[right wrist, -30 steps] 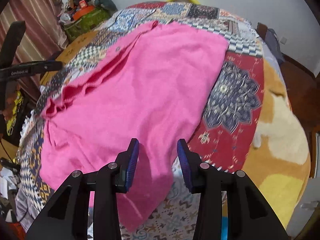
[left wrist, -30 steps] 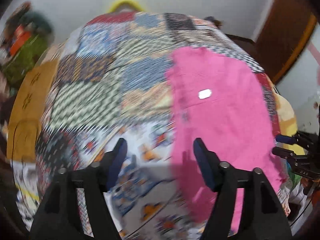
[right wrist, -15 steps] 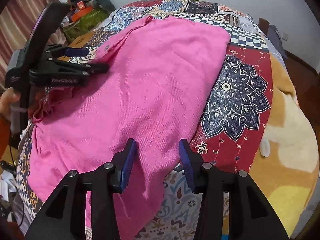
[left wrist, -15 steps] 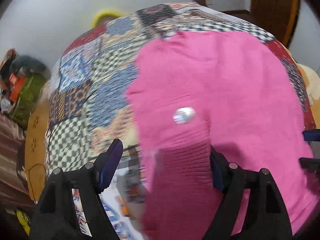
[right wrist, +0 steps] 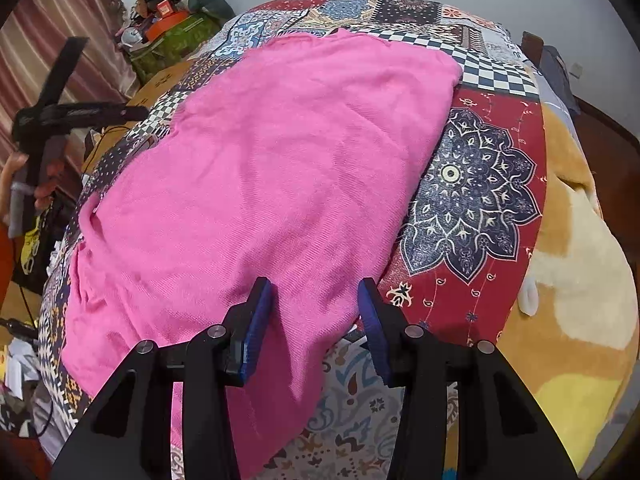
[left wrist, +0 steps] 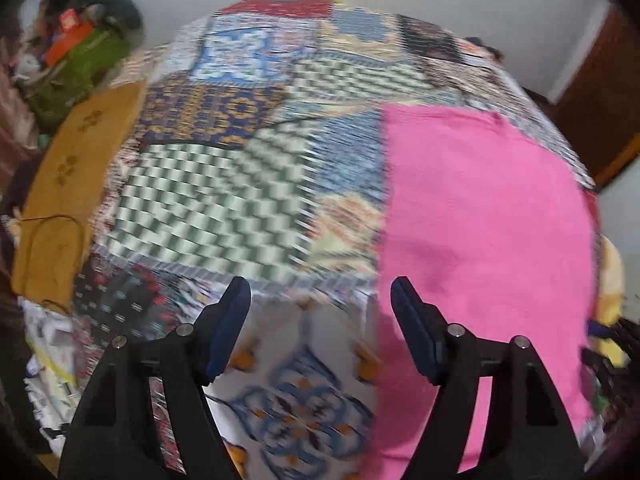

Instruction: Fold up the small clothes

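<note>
Above the quilt [left wrist: 224, 184], left claw [left wrist: 320, 320] angles down, closing, empty; right claw [right wrist: 316, 320] spread over pink garment [right wrist: 280, 160].

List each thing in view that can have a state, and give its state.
Garment: pink, lying on the quilt, one fold visible, near corner hanging over the edge.
Quilt: spread out.
Left gripper: closing, nothing between its fingers.
Right gripper: open over the garment's near edge.
</note>
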Action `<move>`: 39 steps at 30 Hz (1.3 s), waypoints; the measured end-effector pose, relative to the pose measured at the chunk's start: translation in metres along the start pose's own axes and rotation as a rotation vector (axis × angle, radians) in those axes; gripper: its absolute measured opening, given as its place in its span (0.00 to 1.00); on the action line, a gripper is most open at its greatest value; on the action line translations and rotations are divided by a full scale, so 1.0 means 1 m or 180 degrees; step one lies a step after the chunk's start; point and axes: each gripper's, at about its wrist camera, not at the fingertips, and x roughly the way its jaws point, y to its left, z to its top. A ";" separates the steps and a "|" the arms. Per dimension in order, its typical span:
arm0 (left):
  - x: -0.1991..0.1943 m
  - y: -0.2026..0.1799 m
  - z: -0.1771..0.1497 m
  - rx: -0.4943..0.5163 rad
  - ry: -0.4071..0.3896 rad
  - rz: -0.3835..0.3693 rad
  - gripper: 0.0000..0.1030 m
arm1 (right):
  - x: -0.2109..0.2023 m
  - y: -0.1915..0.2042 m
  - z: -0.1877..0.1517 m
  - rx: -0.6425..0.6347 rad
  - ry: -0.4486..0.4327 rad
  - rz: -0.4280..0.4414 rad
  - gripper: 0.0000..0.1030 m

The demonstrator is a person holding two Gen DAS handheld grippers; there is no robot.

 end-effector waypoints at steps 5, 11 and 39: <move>0.004 -0.033 -0.036 0.0377 0.0192 -0.0165 0.71 | -0.008 -0.003 -0.001 -0.0004 -0.0007 0.0018 0.40; -0.010 -0.035 -0.071 0.0529 0.0093 -0.0144 0.85 | -0.024 0.002 -0.007 -0.0024 -0.0038 -0.0036 0.40; -0.047 -0.078 -0.131 0.1279 -0.0276 -0.0087 0.73 | -0.014 0.073 -0.035 -0.0760 0.0232 0.0025 0.60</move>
